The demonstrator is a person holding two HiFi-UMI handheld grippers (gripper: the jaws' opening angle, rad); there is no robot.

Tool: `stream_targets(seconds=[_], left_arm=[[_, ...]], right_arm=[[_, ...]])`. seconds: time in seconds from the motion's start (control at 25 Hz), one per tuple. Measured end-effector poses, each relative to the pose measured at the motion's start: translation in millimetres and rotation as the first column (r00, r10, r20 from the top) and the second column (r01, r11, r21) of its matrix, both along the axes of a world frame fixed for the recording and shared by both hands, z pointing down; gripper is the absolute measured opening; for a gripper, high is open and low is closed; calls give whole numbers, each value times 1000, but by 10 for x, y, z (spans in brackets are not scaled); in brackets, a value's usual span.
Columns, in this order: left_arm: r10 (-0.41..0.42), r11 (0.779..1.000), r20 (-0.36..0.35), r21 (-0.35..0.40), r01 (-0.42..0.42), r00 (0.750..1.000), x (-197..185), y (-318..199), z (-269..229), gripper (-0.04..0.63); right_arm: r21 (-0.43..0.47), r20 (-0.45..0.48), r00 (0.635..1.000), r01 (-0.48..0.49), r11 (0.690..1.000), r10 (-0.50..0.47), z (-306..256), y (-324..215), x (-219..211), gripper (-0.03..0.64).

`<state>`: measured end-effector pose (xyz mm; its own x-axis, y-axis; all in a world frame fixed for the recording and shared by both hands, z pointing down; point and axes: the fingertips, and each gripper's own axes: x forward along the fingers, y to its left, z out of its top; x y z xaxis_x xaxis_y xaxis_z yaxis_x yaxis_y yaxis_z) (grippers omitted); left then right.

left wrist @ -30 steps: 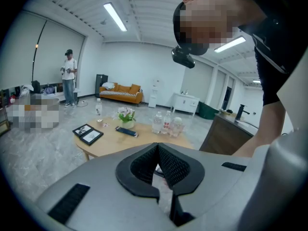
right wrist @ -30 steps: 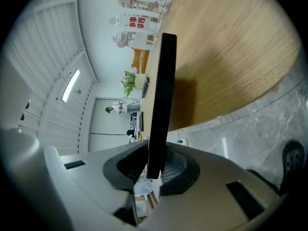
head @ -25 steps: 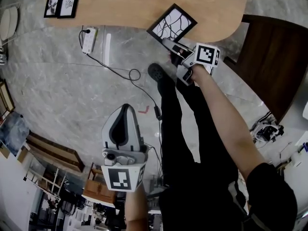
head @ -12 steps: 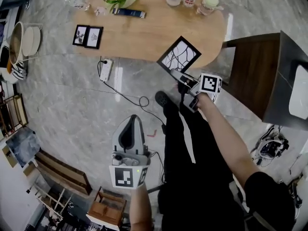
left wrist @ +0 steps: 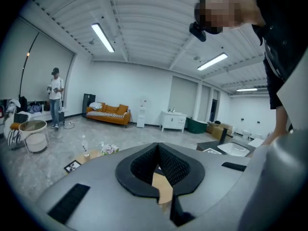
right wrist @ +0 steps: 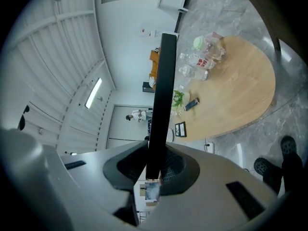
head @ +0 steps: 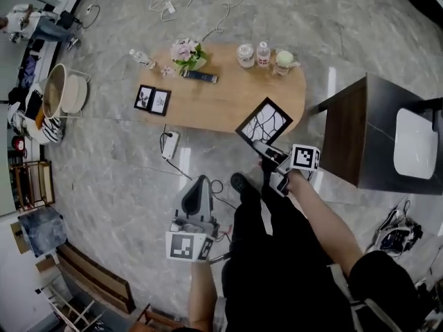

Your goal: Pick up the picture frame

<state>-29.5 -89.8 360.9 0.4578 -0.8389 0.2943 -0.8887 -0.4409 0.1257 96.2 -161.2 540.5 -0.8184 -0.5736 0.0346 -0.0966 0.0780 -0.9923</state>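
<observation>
The picture frame (head: 264, 126), black with a white branch-pattern print, hangs in the air over the near edge of the wooden table (head: 228, 102). My right gripper (head: 268, 151) is shut on its lower corner. In the right gripper view the frame (right wrist: 161, 100) shows edge-on as a black bar clamped between the pads, with the right gripper (right wrist: 155, 165) pointing about level. My left gripper (head: 199, 183) hangs over the floor to the left of the person's legs, shut, with nothing in it. In the left gripper view its pads meet at the left gripper's (left wrist: 157, 147) tip.
On the table stand a hinged double photo frame (head: 153, 99), a flower pot (head: 187, 52), a dark remote (head: 199, 77) and three bottles (head: 263, 52). A dark side table (head: 360, 130) stands right. A power strip (head: 169, 144) and cables lie on the floor. A person (left wrist: 56, 97) stands far off.
Both grippers have risen, and the head view has pulled back to show the whole table. The right gripper has carried the frame up from the table's edge.
</observation>
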Motion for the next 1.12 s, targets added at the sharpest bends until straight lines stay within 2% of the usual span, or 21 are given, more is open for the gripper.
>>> stream_targets(seconds=[0.16, 0.28, 0.4, 0.52, 0.84, 0.96, 1.12], left_arm=[[6, 999, 2, 33, -6, 1000, 25, 7, -246, 12], [11, 997, -3, 77, -10, 1000, 66, -30, -446, 12], [11, 993, -5, 115, -10, 1000, 75, -26, -630, 12], [4, 990, 2, 142, -4, 1000, 65, -84, -765, 12], [10, 988, -22, 154, -6, 1000, 32, -128, -879, 12], [20, 989, -32, 150, -15, 999, 54, -205, -890, 12], [37, 991, -31, 132, -33, 999, 120, -84, -748, 12]], right_arm=[[33, -12, 1000, -14, 999, 15, -492, -23, 95, 64], [52, -65, 997, -33, 998, 36, -796, -71, 219, 64], [68, -62, 996, -56, 996, 61, -1153, -52, 289, 64], [128, -85, 992, -78, 989, 90, -1533, -89, 373, 64], [185, -79, 993, -68, 980, 84, -2184, -47, 385, 64], [210, -50, 996, -56, 976, 68, -2385, -44, 328, 66], [227, -9, 998, -52, 973, 56, -2459, 220, 298, 66]])
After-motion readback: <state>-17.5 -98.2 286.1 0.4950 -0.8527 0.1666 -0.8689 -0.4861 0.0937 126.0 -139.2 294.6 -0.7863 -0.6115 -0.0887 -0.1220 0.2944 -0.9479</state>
